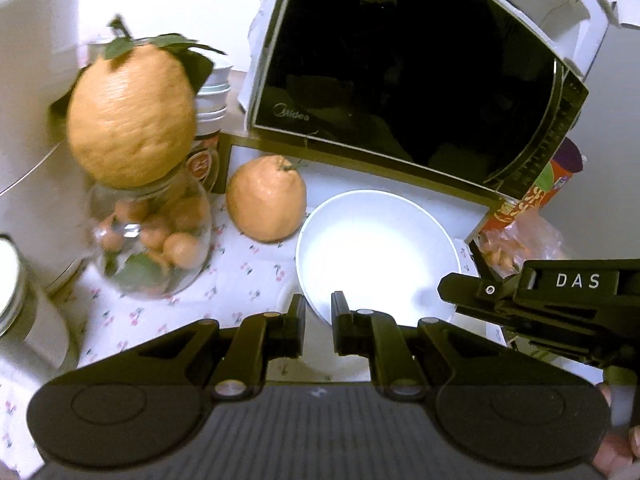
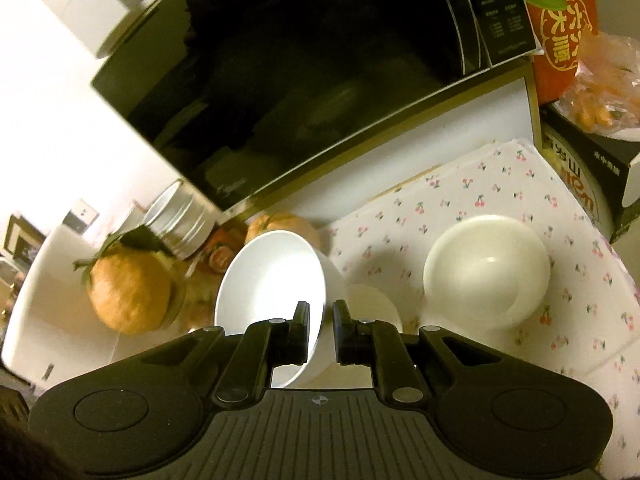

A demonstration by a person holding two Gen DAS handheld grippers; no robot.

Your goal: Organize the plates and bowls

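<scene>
A large white bowl hangs above the cherry-print tablecloth. My left gripper is shut on its near rim. From the right, my right gripper reaches the same bowl. In the right wrist view that bowl is tilted, and my right gripper is shut with the bowl's wall between its fingers. A second white bowl sits on the cloth to the right. A smaller white dish lies partly hidden beneath the held bowl.
A black microwave stands close behind. At the left, a big citrus fruit rests on a glass jar of small oranges; another citrus lies beside it. Stacked bowls stand behind. An orange box and a fruit bag stand at the right.
</scene>
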